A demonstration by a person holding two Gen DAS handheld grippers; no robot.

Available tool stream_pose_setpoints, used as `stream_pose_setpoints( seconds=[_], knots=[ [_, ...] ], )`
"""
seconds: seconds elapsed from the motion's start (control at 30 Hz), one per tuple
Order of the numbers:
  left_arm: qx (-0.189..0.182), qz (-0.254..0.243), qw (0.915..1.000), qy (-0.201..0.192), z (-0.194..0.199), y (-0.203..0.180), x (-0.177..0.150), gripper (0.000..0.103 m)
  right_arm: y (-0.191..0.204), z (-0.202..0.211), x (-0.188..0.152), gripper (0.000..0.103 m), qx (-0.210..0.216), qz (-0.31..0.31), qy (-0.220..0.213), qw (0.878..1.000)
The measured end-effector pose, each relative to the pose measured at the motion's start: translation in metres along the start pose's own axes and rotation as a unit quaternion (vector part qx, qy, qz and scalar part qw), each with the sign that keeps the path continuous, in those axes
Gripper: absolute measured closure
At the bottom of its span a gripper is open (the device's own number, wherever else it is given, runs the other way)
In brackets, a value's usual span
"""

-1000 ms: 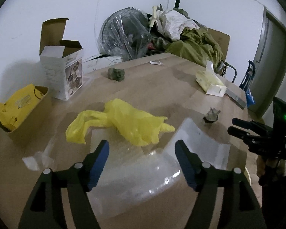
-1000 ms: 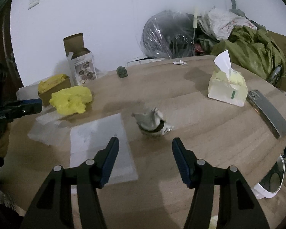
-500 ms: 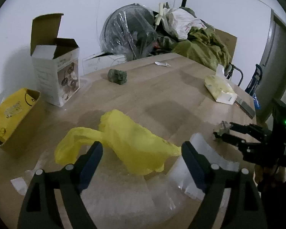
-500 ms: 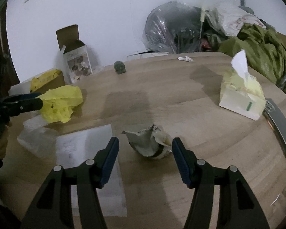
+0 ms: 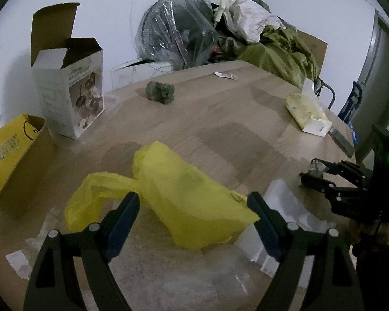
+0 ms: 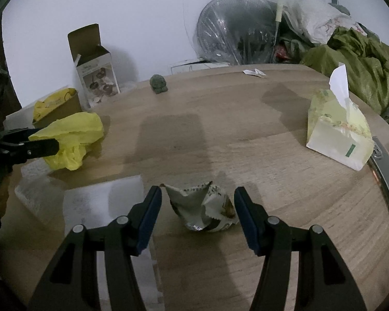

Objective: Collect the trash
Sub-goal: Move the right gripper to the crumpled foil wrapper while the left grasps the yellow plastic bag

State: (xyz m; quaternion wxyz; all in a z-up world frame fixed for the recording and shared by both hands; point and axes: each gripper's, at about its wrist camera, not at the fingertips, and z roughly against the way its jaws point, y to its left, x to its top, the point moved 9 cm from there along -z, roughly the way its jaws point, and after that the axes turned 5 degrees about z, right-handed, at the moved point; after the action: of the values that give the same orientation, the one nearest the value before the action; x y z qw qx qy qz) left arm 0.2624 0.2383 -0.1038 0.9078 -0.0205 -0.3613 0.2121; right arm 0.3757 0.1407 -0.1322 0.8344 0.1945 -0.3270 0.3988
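On the wooden desk (image 6: pixel 220 134), a crumpled yellow plastic bag (image 5: pixel 173 194) is seen lying with its long axis running from the near right to the far left in the left wrist view, its twisted handle end (image 5: pixel 96 189) pointing left. The left gripper (image 5: pixel 193 220) is held over it with the jaws spread wide, one finger at each side of the bag and nothing gripped; whether the fingers touch the plastic cannot be told. Clear plastic sheeting (image 5: pixel 168 272) is spread beneath the bag and the gripper.

Near the desk's front edge, a crumpled snack wrapper (image 6: pixel 202 210) is framed between the wide-open jaws of the right gripper (image 6: pixel 197 215), with a gap left at both sides; its torn mouth is turned upward and no clear long axis is shown. A white sheet (image 6: pixel 103 202) lies just left of it.

Farther back, a tissue pack (image 6: pixel 337 134), a small green lump (image 6: pixel 158 83), an open carton (image 6: pixel 96 70) and a scrap of paper (image 6: pixel 254 72) are set well apart
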Motion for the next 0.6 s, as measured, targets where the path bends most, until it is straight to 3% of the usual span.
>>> stream_pose_setpoints(
  seconds=[0.13,0.3,0.6],
  knots=[
    [-0.006,-0.006,1.0000,0.000,0.0004,-0.0023,-0.0013,0.021,0.0021,-0.0005,-0.0024,0.047,0.001,0.005,0.003,1.000],
    [-0.006,-0.010,0.9999,0.007,-0.0020,-0.0050,-0.0037,0.039,0.0031,-0.0002,-0.0022,0.049,0.004,0.006,0.002,1.000],
    [-0.001,-0.016,0.9998,0.006,-0.0011,-0.0059,-0.0033,0.074,0.0055,0.0003,-0.0047,0.064,0.006,0.013,0.005,1.000]
  ],
)
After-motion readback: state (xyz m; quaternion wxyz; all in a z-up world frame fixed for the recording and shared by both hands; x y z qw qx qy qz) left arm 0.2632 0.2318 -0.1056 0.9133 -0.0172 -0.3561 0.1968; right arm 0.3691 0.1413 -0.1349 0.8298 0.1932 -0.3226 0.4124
